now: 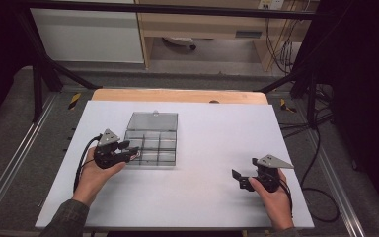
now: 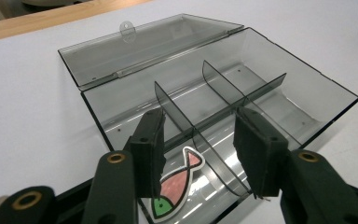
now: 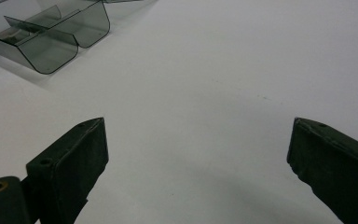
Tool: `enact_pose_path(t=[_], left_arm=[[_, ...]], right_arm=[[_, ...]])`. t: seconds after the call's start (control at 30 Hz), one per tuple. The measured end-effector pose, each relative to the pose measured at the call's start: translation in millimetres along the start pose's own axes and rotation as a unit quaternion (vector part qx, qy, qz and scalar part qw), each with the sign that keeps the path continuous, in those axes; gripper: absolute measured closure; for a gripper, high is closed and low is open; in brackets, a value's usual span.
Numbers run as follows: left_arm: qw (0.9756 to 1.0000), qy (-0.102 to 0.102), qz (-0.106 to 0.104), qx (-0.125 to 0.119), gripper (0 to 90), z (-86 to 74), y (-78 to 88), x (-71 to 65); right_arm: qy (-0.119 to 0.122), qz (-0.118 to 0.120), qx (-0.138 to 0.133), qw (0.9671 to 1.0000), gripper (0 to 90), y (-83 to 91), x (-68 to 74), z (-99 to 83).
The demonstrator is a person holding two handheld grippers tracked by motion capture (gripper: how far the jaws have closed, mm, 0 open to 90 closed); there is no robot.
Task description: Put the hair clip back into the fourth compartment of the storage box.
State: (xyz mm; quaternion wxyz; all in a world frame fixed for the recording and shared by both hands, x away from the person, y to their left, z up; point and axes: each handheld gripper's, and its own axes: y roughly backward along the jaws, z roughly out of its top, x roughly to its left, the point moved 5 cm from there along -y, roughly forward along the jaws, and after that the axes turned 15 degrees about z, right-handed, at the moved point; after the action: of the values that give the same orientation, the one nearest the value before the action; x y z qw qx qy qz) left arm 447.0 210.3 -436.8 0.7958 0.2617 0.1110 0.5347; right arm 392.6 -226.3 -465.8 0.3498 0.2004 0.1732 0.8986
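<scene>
Left claw [image 2: 199,154] hangs released over the near-left cell of the open box [image 1: 152,138] at worktop [image 1: 212,197] centre-left, fish sticker [image 2: 177,184] lying free inside, so the drop looks done; right claw [image 1: 244,178] idles open near the right edge; next, back out clear of the dividers.

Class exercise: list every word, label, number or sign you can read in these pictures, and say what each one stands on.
No readable words or numbers in any view.
Fish sticker in the smoky compartment box, between the left gripper jaws: a pink and green picture, no lettering.
Yellow-black markers on the floor beside the table: stripes only, too small to read.
</scene>
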Motion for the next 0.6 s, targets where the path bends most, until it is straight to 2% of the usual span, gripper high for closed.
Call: enact_pose_path(t=[0.27,0.47,0.6], left_arm=[[0.9998,0.009,-0.002,-0.02,43.1,7.2,2.7,-3.4],[0.9986,0.023,-0.003,-0.047,32.1,15.1,5.9,-6.5],[0.9975,0.026,-0.002,-0.066,29.4,20.0,9.7,-7.4]], right_arm=[[-0.003,0.0,-0.001,1.0,4.8,0.9,-1.1,-0.1],[-0.005,0.0,-0.001,1.0,4.4,0.3,-1.3,-0.3],[-0.007,0.0,-0.001,1.0,3.8,0.5,-1.5,-0.2]])
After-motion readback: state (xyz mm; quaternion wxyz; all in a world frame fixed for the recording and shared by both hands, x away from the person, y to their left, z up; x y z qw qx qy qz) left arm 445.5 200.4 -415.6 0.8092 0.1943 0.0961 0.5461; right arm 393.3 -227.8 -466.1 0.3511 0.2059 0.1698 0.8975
